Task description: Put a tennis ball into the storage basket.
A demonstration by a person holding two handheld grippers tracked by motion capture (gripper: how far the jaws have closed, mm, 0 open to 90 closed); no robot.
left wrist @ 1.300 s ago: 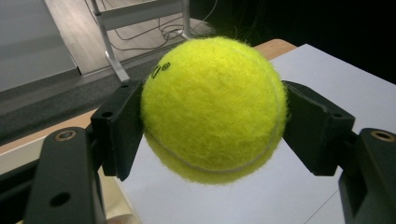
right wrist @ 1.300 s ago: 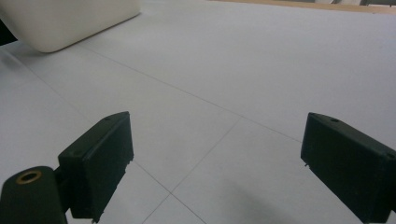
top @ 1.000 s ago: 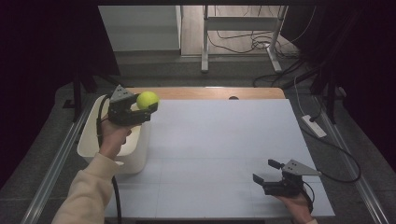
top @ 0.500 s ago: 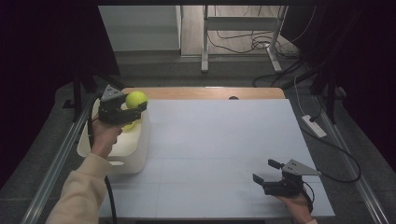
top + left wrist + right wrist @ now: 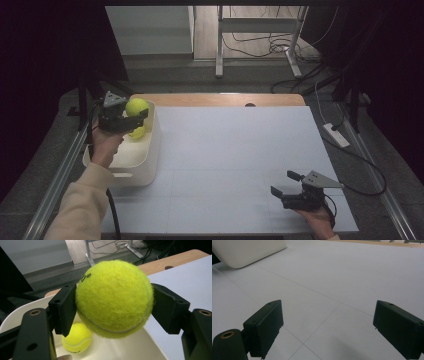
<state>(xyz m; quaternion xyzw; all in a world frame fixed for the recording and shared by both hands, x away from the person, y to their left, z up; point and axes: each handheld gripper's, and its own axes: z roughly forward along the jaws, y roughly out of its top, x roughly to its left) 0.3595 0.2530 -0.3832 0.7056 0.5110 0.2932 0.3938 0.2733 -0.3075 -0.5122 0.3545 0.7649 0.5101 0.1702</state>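
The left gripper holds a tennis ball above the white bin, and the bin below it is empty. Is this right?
Not quite. The left gripper does hold a tennis ball above the white bin, but the bin is not empty: the left gripper view shows a second tennis ball lying inside it.

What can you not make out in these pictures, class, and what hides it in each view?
- Printed mark on the fuzzy yellow tennis ball, left gripper view: curves out of sight, unreadable.
- Second yellow tennis ball in the white plastic bin: upper part covered by the held ball and the left claw.
- Bin's floor, high view: partly covered by hand and claw, so the ball count is uncertain.
- Right claw: open over bare white tabletop.
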